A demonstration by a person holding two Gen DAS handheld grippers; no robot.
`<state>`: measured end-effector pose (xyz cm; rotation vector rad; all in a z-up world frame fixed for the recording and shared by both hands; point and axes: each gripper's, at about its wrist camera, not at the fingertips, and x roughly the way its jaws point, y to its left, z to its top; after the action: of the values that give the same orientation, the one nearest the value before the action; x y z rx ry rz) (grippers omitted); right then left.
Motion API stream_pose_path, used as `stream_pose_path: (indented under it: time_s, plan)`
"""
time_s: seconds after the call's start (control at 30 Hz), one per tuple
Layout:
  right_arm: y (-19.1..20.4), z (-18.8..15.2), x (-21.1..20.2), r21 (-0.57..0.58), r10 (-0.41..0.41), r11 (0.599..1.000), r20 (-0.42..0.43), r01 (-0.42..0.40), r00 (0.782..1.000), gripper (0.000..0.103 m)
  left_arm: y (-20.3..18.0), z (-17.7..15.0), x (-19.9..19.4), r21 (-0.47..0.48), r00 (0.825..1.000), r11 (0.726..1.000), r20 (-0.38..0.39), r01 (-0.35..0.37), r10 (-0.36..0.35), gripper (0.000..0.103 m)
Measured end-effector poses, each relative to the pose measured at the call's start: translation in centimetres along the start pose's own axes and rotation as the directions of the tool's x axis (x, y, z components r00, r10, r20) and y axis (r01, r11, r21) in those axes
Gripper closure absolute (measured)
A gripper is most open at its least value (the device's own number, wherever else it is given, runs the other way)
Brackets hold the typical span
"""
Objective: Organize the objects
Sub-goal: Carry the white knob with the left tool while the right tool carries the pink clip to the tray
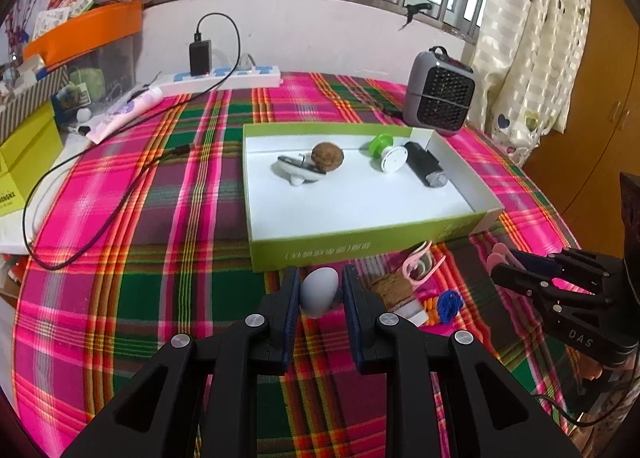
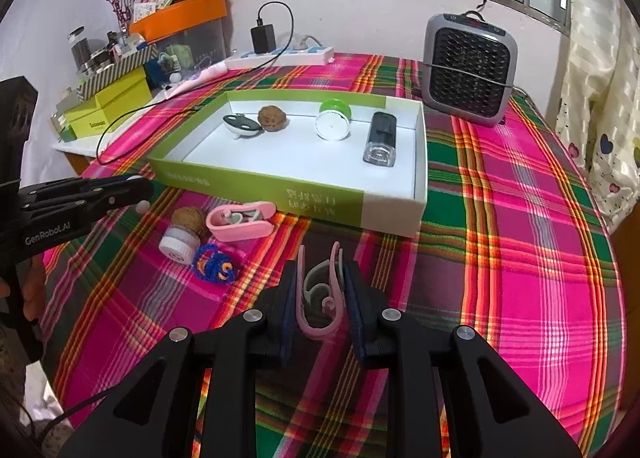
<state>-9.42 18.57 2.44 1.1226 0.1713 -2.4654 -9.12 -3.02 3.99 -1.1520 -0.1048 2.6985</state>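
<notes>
Left tongs: clenched on a pale grey egg-shaped thing, raised off the plaid cloth. Right tongs: clamped on a pink clip-like hook. Ahead of both, a green-walled white tray with a walnut, a green-and-white cap, a black lighter-like item. Left of the right tongs: pink case, blue yarn ball.

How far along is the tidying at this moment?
About halfway. Done: the box already holds a whale toy, walnut, green cap and black bottle. In hand: left tongs grip a grey egg; right tongs grip a pink clip. Left: second walnut, pink case, white jar, blue yarn.
</notes>
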Motion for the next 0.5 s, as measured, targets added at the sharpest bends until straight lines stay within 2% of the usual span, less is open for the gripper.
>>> stream_pose_path:
  time_s: [0.5]
  plan:
    - [-0.3, 2.1, -0.6, 0.008, -0.001, 1.0, 0.039, 0.001, 0.999, 0.079, -0.3, 2.2, 0.3, 0.001, 1.0, 1.0, 0.022, 0.011, -0.011, 0.084]
